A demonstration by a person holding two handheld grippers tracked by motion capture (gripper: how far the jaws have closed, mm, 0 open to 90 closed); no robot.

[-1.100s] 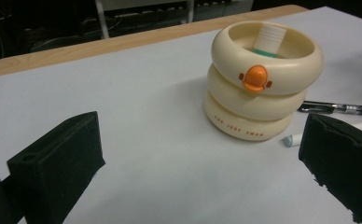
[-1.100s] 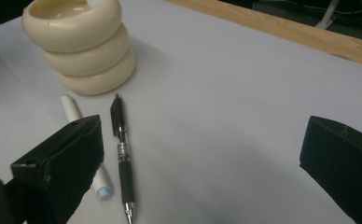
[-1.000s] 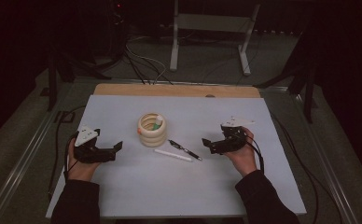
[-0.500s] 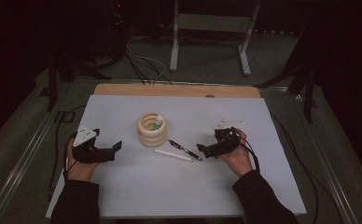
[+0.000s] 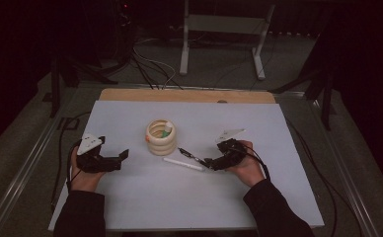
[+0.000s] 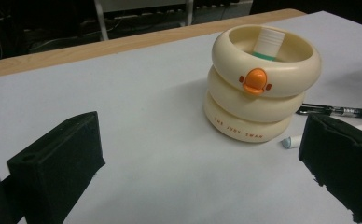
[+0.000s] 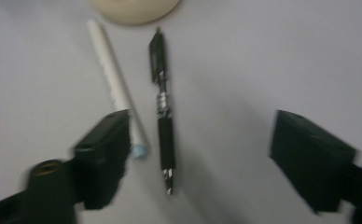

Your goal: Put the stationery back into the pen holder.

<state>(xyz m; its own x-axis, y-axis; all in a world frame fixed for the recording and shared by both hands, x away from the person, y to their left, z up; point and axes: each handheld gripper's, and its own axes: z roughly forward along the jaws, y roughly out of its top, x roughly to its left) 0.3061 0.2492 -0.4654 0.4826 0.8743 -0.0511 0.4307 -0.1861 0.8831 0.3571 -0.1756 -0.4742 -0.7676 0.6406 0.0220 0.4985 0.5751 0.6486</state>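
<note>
The right gripper (image 7: 200, 149) hangs over the black pen (image 7: 164, 112) near the surface's middle, jaws just been closing yet apart, nothing pinched. The white pen (image 7: 115, 84) lies beside one jaw and could get caught instead. The left gripper (image 6: 202, 168) waits, jaws wide.

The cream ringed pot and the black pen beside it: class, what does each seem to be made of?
Cream ringed pot: probably moulded plastic, smooth with a soft sheen and printed lettering. Black pen: likely plastic barrel, with a shiny metal-looking spring section and tip.
</note>
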